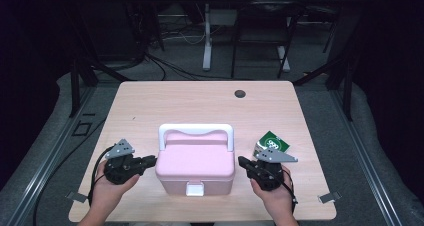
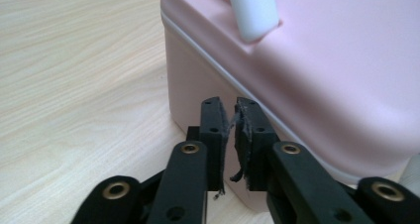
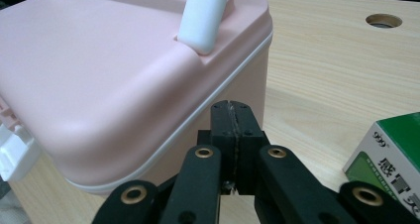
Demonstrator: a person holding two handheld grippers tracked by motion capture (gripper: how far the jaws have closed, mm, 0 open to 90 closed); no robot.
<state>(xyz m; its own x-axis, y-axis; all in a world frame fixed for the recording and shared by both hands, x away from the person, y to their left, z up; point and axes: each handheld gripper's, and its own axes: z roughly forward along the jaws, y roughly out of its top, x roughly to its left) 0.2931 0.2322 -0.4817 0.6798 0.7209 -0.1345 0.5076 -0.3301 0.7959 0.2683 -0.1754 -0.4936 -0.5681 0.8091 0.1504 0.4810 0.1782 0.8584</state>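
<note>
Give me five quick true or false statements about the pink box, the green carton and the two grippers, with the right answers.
1. The pink box has its lid closed. True.
2. The green carton lies left of the box. False: it lies to its right, behind the right gripper.
3. The left gripper grips the white handle. False: it sits low beside the box's left wall, jaws together on nothing.
4. The right gripper is shut. True.
5. The white latch faces the table's far edge. False: it faces the person.

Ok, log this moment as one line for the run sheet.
left gripper: shut, empty, left of pink box | right gripper: shut, empty, right of box | lid closed, white latch down | green carton on table
</note>
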